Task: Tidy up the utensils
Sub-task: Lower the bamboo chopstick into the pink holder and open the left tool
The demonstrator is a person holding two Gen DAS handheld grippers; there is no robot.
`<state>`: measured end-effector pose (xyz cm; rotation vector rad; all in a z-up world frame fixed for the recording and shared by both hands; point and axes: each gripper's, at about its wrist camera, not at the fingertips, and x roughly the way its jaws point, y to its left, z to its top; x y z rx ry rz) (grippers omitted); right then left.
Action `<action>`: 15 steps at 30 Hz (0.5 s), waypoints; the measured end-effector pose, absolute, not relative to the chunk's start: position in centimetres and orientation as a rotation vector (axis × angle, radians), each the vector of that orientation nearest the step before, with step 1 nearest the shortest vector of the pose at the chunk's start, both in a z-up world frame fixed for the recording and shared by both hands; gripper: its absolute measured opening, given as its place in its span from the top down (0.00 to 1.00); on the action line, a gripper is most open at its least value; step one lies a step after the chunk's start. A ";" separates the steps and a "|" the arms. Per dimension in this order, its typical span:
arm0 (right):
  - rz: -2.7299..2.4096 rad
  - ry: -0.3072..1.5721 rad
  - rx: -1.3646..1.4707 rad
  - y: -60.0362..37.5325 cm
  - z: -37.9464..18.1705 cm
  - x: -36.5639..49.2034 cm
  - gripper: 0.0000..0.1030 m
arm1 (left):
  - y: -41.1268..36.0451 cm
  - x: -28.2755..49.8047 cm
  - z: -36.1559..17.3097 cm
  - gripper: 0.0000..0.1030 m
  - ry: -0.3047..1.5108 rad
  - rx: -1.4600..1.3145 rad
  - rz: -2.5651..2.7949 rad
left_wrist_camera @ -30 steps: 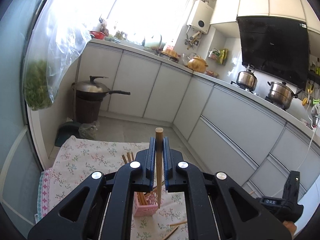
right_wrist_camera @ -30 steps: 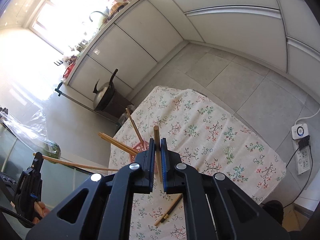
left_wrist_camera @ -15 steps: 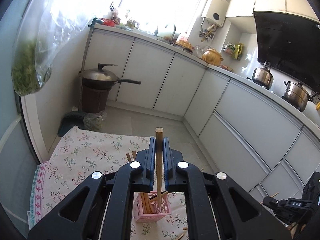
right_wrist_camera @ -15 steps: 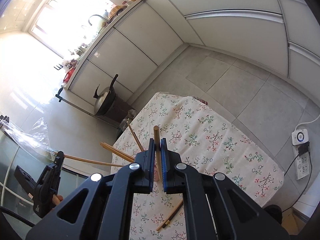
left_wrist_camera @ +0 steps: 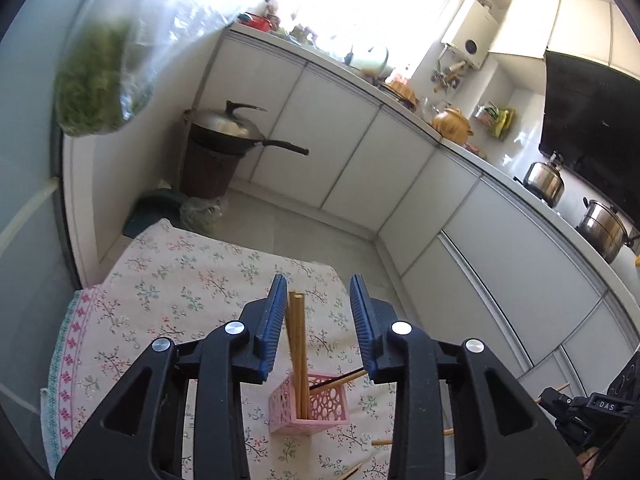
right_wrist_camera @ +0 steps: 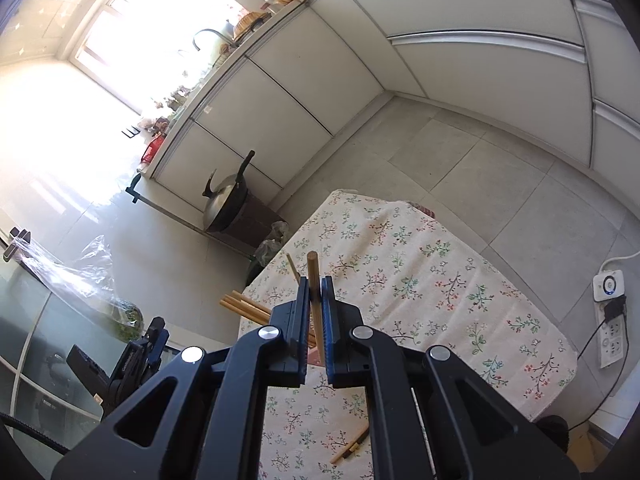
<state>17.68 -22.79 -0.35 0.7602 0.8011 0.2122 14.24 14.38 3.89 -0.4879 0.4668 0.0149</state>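
In the left wrist view a pink openwork holder [left_wrist_camera: 308, 404] stands on the floral tablecloth [left_wrist_camera: 180, 280] with wooden chopsticks [left_wrist_camera: 297, 340] upright in it. My left gripper [left_wrist_camera: 319, 292] hangs just above it with its jaws opening. The chopsticks rise between the jaws close to the left pad, and no pad presses on them. My right gripper [right_wrist_camera: 316, 284] is shut on a single upright chopstick [right_wrist_camera: 313, 276] above the table. Behind its left finger, several chopsticks [right_wrist_camera: 244, 308] lean out of the mostly hidden holder. The left gripper's body [right_wrist_camera: 136, 356] shows at the lower left.
Loose chopsticks lie on the cloth [left_wrist_camera: 380, 442] [right_wrist_camera: 350, 446]. On the floor beyond the table's far edge stands a lidded wok [left_wrist_camera: 228, 132] on a stand. A plastic bag of greens [left_wrist_camera: 96, 88] hangs at the left. A power strip [right_wrist_camera: 610, 316] sits on the floor at the right.
The left gripper sank toward the pink holder and its jaws parted, letting go of the chopstick, which now stands in the holder. The right gripper rose a little with its chopstick.
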 end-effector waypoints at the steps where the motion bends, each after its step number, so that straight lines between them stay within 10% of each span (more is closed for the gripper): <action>1: 0.215 0.797 0.753 -22.4 0.0 17.9 0.94 | 14.6 14.0 4.1 0.69 0.465 -0.485 0.027; 15: 0.206 0.830 0.620 -16.8 0.8 23.3 0.94 | 14.0 12.0 6.9 0.66 0.370 -0.367 0.083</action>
